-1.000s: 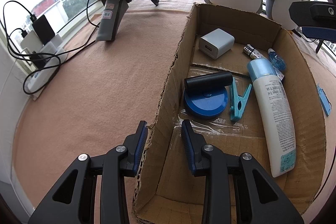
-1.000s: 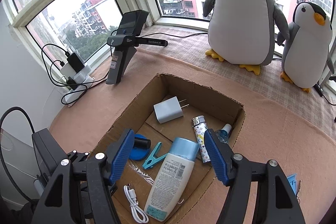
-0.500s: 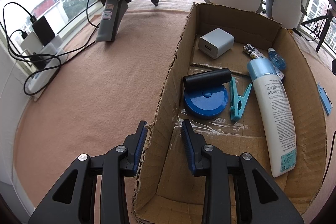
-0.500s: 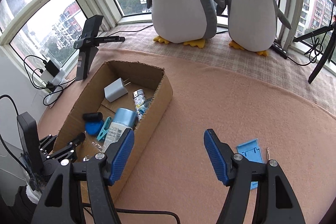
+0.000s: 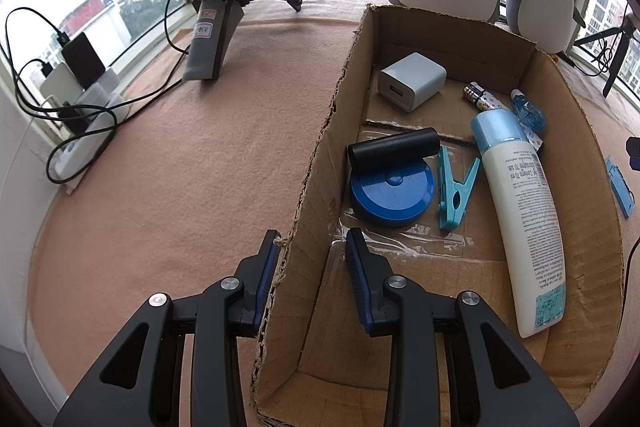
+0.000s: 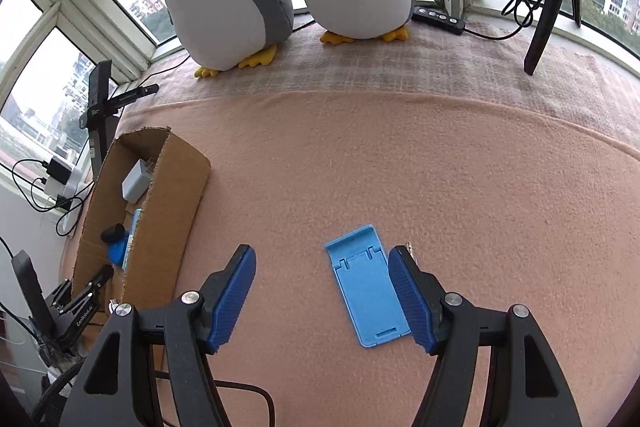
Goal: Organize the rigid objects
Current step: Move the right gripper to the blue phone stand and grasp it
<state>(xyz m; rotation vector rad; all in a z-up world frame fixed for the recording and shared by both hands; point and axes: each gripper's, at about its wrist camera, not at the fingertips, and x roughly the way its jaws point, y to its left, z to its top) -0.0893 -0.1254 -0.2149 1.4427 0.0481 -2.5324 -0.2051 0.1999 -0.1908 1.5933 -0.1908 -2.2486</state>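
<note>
Right wrist: right tongs (image 6: 322, 293) apart over blue stand (image 6: 367, 287), which lies lengthwise along them, against the right pad; left tongs (image 5: 312, 269) clamped on box wall (image 5: 316, 163).

left wrist: close over box (image 5: 400, 39) | right wrist: down on blanket (image 6: 400, 155)

box (image 5: 400, 39) brown | stand (image 6: 366, 283) blue | blanket (image 6: 400, 167) pink | clothespin (image 5: 454, 183) teal

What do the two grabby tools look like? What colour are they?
Both look alike. The left tool and the right tool each have two black plastic arms with triangle-shaped holes and round silver screws. The fingers end in blue ribbed pads. No hands or sleeves show in these views.
</note>
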